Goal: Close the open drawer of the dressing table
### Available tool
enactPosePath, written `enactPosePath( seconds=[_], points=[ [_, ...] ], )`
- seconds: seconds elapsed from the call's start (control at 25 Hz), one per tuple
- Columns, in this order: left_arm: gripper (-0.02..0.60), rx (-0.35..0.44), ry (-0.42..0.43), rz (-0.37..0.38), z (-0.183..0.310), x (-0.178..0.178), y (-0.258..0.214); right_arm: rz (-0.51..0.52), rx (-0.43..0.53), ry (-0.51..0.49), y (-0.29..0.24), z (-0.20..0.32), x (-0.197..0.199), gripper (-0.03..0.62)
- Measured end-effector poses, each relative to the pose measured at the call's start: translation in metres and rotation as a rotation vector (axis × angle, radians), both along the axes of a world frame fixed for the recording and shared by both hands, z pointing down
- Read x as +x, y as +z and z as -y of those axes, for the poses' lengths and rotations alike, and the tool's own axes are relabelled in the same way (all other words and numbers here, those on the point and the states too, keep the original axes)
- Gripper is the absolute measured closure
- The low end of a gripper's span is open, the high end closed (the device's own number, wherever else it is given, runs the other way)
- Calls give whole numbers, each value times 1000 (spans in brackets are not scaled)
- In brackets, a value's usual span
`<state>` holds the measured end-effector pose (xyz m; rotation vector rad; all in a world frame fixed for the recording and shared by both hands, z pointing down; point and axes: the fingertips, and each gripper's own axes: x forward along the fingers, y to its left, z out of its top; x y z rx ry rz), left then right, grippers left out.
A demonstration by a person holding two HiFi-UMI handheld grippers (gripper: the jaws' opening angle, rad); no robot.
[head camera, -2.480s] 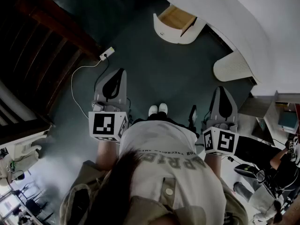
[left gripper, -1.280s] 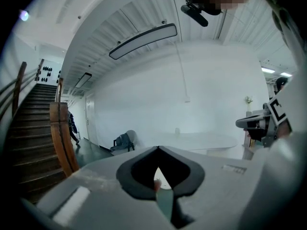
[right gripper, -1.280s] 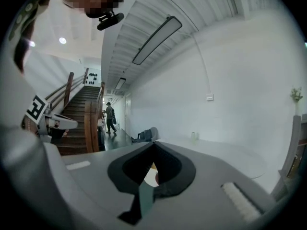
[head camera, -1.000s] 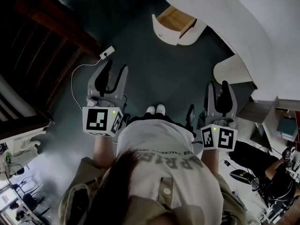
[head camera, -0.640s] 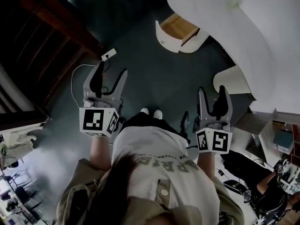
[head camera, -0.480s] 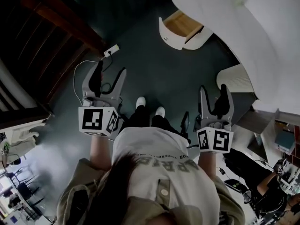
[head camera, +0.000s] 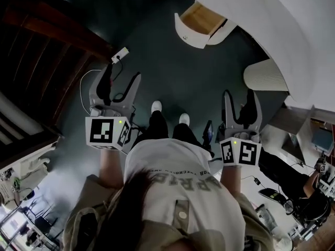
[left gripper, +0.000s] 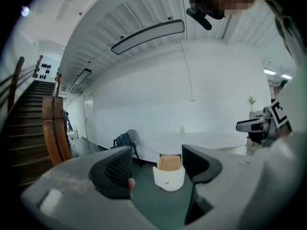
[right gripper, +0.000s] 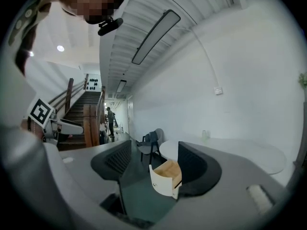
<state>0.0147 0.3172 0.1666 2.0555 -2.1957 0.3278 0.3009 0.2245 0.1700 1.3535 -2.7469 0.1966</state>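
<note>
The open drawer (head camera: 198,22), with a white curved front and a bare wood inside, sticks out from the white dressing table (head camera: 272,14) at the top of the head view. Both grippers are held level over the dark floor, well short of it. My left gripper (head camera: 122,76) is open, its jaws have just been opening, and nothing is between them. My right gripper (head camera: 239,97) is also open and empty, its jaws likewise just opened. The drawer (left gripper: 169,178) shows far off between the jaws of the left gripper (left gripper: 157,166). The right gripper (right gripper: 154,163) frames the drawer (right gripper: 163,178) the same way.
A wooden staircase (head camera: 52,30) runs along the left. A power strip with its white cable (head camera: 119,55) lies on the floor by the left gripper. A white ribbed round piece (head camera: 264,76) stands right of the drawer. A chair (left gripper: 125,140) stands beside the table. Another person (head camera: 309,203) is at the far right.
Both grippers' jaws have spread from shut to wide apart. The person has stepped towards the drawer, feet now apart, and both grippers have moved forward with the step.
</note>
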Motion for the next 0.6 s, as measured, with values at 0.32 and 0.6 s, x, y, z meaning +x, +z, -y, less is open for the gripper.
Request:
enactPosePath(
  seconds=[0.32,0.6],
  points=[
    [242,40,63,-9,25,-71,-12,18,28,110,-11,10,-52,284],
    [242,77,104,-24,42,-134,-16,30,65,198,-18,20,-99,284]
  ],
)
